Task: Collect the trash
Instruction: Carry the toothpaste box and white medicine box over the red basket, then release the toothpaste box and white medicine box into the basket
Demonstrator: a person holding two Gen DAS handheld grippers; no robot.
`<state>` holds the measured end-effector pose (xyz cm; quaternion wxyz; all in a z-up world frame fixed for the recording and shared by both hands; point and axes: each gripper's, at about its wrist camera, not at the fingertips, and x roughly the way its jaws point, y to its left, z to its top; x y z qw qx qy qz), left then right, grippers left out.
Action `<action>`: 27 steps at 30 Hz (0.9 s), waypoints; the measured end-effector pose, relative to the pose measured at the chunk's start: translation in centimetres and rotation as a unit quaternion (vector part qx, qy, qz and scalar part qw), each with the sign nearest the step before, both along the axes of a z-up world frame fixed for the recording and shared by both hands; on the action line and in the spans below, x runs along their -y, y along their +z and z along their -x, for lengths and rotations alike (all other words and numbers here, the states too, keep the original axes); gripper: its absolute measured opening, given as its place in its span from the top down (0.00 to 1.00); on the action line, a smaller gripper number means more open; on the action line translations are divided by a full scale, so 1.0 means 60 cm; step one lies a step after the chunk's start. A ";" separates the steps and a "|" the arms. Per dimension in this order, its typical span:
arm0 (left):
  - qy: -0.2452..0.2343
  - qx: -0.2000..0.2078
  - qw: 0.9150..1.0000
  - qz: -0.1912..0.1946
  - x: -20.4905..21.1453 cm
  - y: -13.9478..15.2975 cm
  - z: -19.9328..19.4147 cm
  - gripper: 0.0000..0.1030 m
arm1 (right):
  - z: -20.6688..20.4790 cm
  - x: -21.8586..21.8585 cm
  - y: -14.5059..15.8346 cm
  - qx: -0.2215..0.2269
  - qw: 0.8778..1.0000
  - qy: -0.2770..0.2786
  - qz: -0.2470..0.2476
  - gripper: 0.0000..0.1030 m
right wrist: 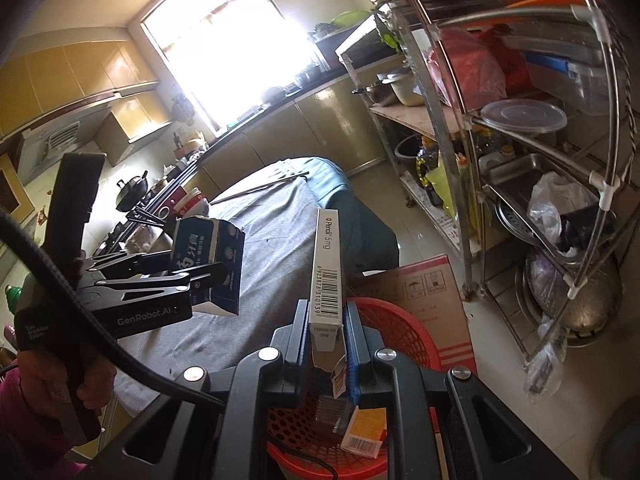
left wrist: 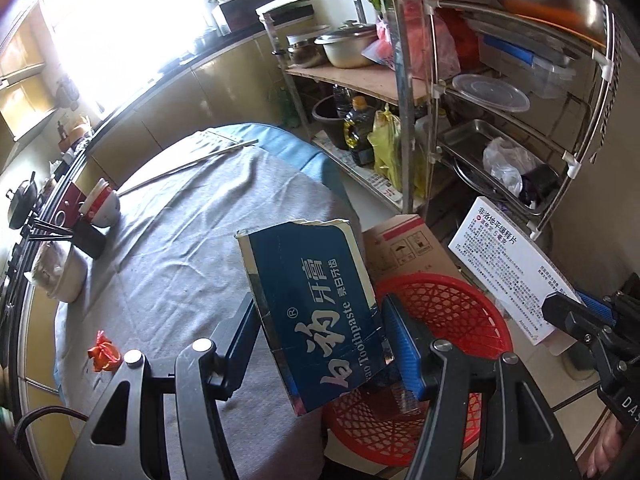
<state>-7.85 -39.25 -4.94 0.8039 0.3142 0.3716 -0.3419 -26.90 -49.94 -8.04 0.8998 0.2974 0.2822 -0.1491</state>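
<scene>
My left gripper [left wrist: 320, 312] is shut on a blue toothpaste box [left wrist: 312, 304] and holds it upright above the table edge, beside the red mesh basket [left wrist: 448, 304]. It also shows in the right wrist view [right wrist: 208, 264]. My right gripper [right wrist: 326, 320] is shut on a flat white medicine box [right wrist: 328, 276], held edge-on above the red basket [right wrist: 400, 332]. That white box shows at the right in the left wrist view [left wrist: 516, 268]. The basket holds a small orange-and-white box [right wrist: 364, 432]. A crumpled orange scrap [left wrist: 103, 352] lies on the grey tablecloth [left wrist: 180, 248].
A cardboard box [left wrist: 404, 244] stands behind the basket. A metal rack [left wrist: 512, 112] with pots, trays and bags stands at the right. Bowls and cups [left wrist: 100, 204], a chopstick holder and a long rod [left wrist: 192, 164] lie on the table's far side.
</scene>
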 end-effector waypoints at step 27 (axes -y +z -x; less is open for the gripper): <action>-0.017 -0.061 0.997 -0.047 0.027 -0.075 0.017 0.38 | -0.006 0.025 -0.061 -0.038 0.998 0.000 -0.055 0.83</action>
